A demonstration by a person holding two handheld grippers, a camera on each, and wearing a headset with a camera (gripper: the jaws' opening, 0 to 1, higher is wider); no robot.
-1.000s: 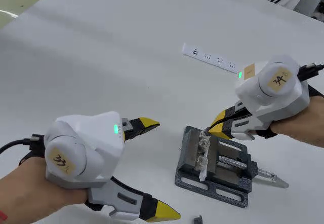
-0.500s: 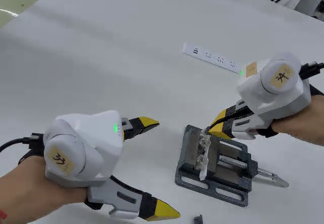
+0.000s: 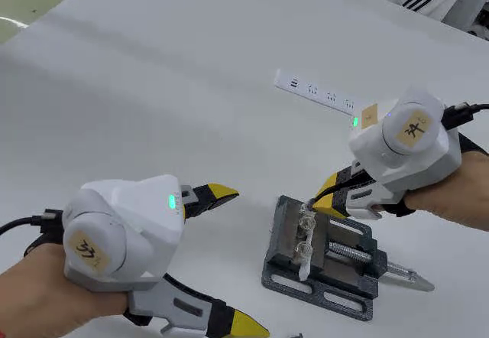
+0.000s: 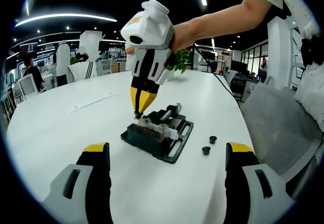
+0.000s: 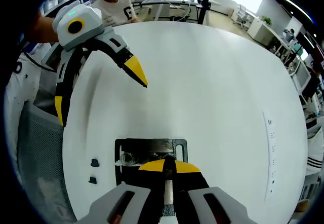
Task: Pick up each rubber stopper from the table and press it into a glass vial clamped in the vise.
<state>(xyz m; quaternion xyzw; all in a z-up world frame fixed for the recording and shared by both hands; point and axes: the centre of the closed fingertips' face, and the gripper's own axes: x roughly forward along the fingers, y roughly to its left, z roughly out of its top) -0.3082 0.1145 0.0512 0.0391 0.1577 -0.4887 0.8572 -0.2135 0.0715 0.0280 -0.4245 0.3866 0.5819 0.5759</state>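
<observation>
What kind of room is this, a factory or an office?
Probably an open-plan office or lab: a big white table with a power strip on it, strip lights on the ceiling, and a mesh chair beside the table.

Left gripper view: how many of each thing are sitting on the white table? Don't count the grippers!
Vise: 1
Glass vials that show in the vise: 2
Loose rubber stoppers: 2
Power strip: 1
Total: 6
</observation>
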